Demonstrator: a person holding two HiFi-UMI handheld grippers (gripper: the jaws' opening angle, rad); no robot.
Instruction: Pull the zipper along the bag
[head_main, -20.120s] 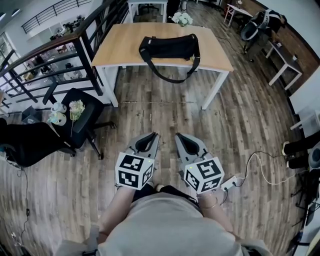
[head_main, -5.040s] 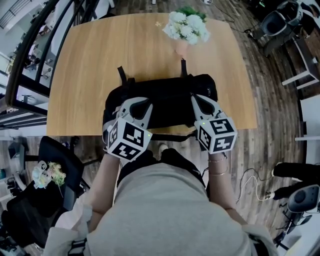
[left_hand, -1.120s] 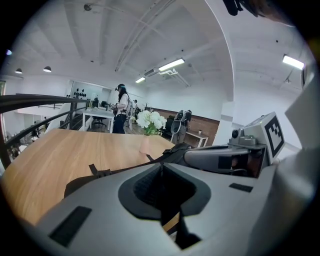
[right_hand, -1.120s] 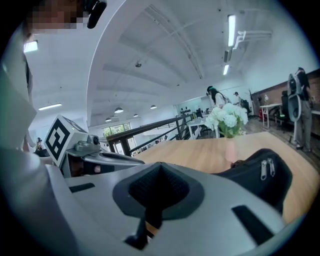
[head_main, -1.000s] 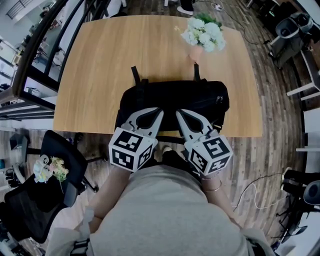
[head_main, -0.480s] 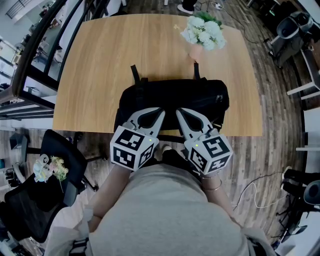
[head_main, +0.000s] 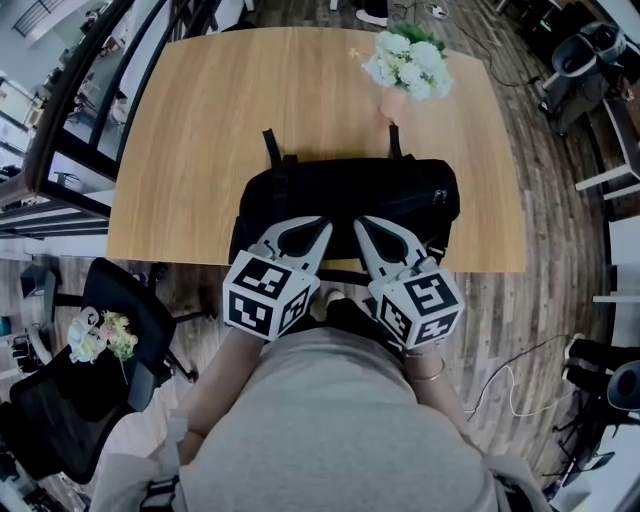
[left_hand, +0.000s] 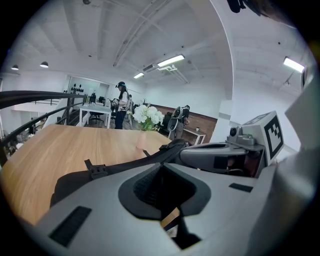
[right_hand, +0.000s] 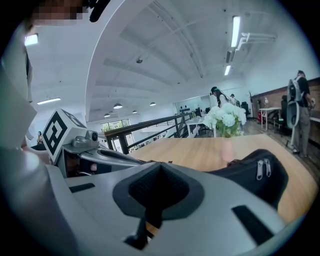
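Bag (head_main: 350, 190), black and soft-sided, lies lengthwise on the wooden table (head_main: 200, 120), close to the near edge and a little right of the middle. Straps poke out from its far side toward the tabletop's centre. A pair of metal zipper pulls (right_hand: 261, 169) hangs at the bag's right end, seen from the right gripper view against the dark fabric. Behind the bag, just past its far right corner, stands a small pink vase of white flowers (head_main: 408, 62). Both tools hover side by side over the near side of the bag, tips angled toward each other and pointing a little downward. The left gripper (head_main: 322, 226) has its jaws pressed together with nothing caught between them. The right gripper (head_main: 360, 224) is likewise closed and empty, its tips well short of the zipper pulls. Whether either tip touches the fabric cannot be told. The person's torso fills the lower part of the head view. On the floor to the left sits a black office chair (head_main: 120, 300) with a small bunch of flowers (head_main: 95, 335) on it.
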